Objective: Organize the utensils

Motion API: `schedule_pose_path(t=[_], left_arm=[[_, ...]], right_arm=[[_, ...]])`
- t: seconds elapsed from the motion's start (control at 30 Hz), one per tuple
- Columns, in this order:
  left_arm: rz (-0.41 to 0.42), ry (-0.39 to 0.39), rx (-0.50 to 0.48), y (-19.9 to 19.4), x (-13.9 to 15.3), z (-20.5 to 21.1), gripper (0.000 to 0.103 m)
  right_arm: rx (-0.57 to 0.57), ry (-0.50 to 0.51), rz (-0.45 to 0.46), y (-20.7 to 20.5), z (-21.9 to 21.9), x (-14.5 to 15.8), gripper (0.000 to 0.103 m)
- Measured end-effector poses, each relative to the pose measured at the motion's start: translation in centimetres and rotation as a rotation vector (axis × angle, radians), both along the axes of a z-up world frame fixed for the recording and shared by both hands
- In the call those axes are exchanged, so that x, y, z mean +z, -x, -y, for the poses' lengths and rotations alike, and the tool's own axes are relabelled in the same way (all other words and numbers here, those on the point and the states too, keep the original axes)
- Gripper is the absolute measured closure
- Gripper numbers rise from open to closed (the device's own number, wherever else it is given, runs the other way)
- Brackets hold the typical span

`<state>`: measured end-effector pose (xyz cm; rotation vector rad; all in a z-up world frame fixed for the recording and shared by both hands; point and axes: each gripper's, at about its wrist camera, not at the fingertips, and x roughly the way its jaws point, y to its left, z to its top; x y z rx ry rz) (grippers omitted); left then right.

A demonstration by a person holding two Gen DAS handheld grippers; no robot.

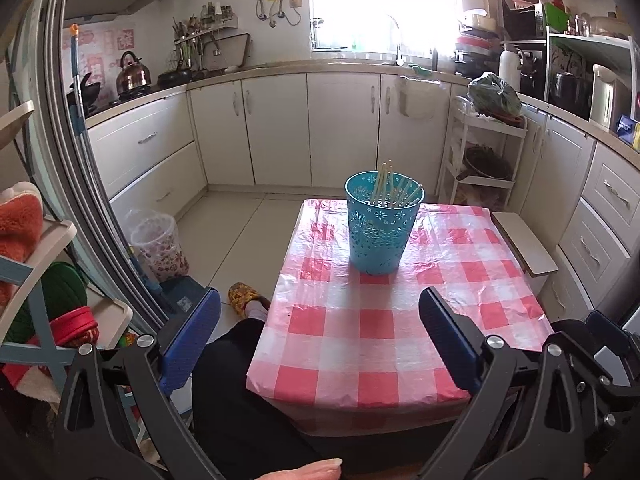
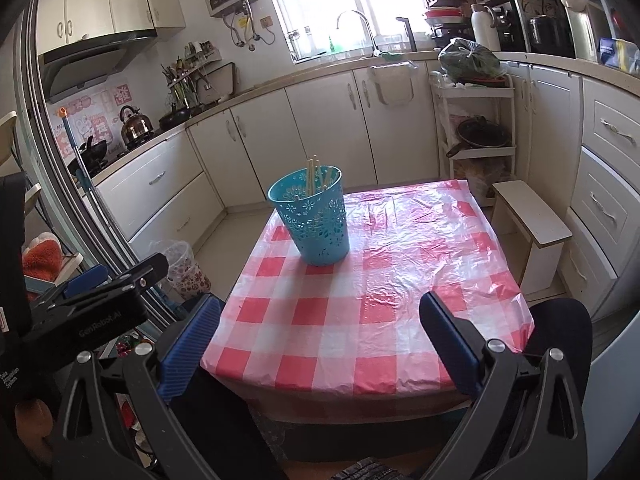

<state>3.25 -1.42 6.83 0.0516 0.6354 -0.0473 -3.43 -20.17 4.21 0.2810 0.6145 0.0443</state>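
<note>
The lower ends of the pale wooden chopsticks (image 1: 382,186) lay hidden inside the turquoise perforated plastic basket (image 1: 378,232) — their count too crowded to tell.

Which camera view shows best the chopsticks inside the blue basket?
The left wrist view: the chopsticks spread out above the rim of the blue basket, so several can be told apart. In the right wrist view the chopsticks bunch together, with only a few tips above the rim.
</note>
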Motion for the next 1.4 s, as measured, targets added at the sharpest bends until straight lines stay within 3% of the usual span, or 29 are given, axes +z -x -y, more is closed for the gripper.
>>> schedule_pose_path(t=[0.83, 1.07, 1.4], left_arm=[[-0.003, 0.011, -0.026, 1.9, 0.3, 0.3, 0.008], [0.05, -0.051, -0.012, 3.1, 0.7, 0.9, 0.008], [-0.01, -0.01, -0.051, 2.2, -0.2, 0.6, 0.008]], right_arm=[[0.009, 0.075, 0.0, 0.9, -1.3, 0.5, 0.007], [0.008, 0.08, 0.008, 1.2, -1.5, 0.7, 0.007], [-0.007, 0.08, 0.015, 1.5, -1.4, 0.8, 0.007]])
